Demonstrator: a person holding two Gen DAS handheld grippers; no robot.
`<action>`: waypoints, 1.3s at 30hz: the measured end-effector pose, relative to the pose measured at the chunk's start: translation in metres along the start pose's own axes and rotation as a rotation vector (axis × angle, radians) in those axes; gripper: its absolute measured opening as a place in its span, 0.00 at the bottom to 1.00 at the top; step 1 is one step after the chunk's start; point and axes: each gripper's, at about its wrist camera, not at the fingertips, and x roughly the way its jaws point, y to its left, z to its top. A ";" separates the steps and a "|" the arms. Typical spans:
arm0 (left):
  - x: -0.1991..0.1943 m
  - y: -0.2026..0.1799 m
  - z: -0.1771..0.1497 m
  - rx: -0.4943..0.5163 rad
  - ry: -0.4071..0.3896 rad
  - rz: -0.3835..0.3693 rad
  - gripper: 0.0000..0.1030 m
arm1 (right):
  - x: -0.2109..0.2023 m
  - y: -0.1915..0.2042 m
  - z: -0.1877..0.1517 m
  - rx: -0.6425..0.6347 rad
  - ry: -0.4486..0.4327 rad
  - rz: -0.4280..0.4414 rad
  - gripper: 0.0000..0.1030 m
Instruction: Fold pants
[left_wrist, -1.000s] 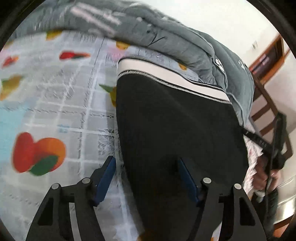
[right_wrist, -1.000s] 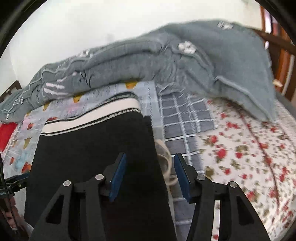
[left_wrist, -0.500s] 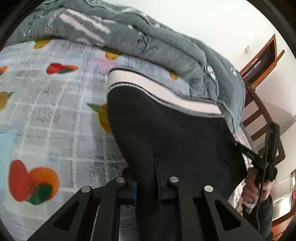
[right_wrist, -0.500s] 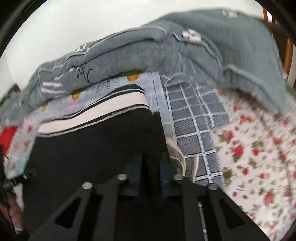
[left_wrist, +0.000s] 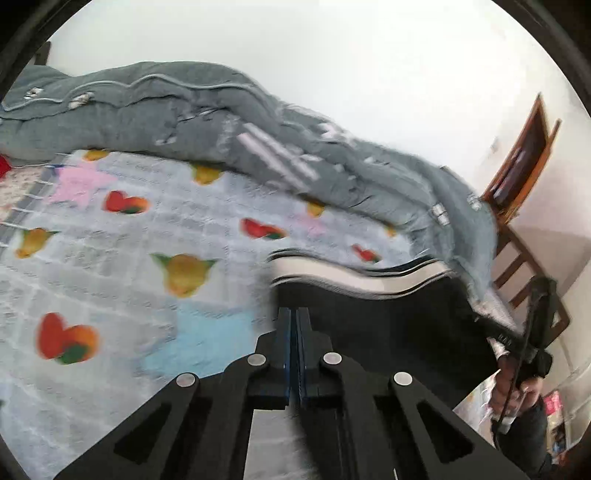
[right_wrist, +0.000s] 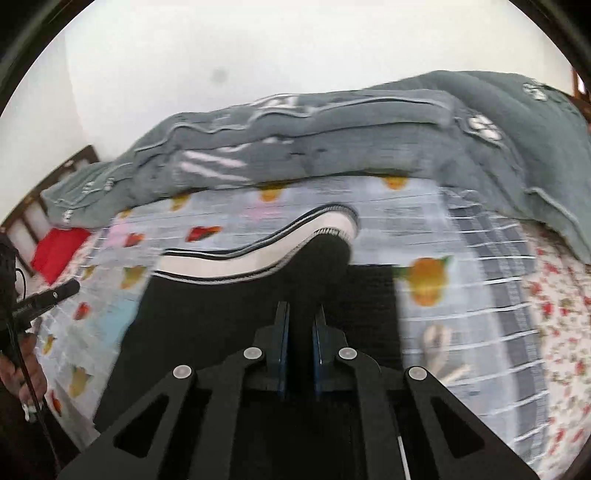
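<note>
Black pants (left_wrist: 388, 332) with a white, black-striped waistband (left_wrist: 351, 277) hang lifted above the bed. My left gripper (left_wrist: 294, 317) is shut on the pants' left edge just below the waistband. My right gripper (right_wrist: 300, 317) is shut on the pants (right_wrist: 221, 314) near the right end of the waistband (right_wrist: 258, 258). The cloth sags between the two grippers. The other gripper and the hand holding it show at the right edge of the left wrist view (left_wrist: 532, 354) and at the left edge of the right wrist view (right_wrist: 40, 299).
The bed has a pale sheet (left_wrist: 129, 258) printed with fruit. A grey quilt (left_wrist: 221, 122) is bunched along the wall side. A floral sheet (right_wrist: 554, 332) covers the right part. A red item (right_wrist: 55, 251) lies at the far left. A wooden chair (left_wrist: 524, 192) stands beyond the bed.
Both grippers closed on the pants' waist end, then raised it off the bed. The waistband now hangs curved between them and more of the sheet shows.
</note>
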 end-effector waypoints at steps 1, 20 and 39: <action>0.000 0.005 -0.003 -0.006 0.008 0.001 0.03 | 0.005 0.010 0.000 -0.025 -0.006 -0.021 0.10; 0.101 -0.010 -0.056 -0.106 0.255 -0.179 0.75 | 0.023 -0.076 -0.022 0.079 0.105 -0.129 0.61; 0.040 0.029 -0.005 -0.114 0.131 0.007 0.12 | 0.041 -0.015 -0.014 0.133 0.069 0.248 0.16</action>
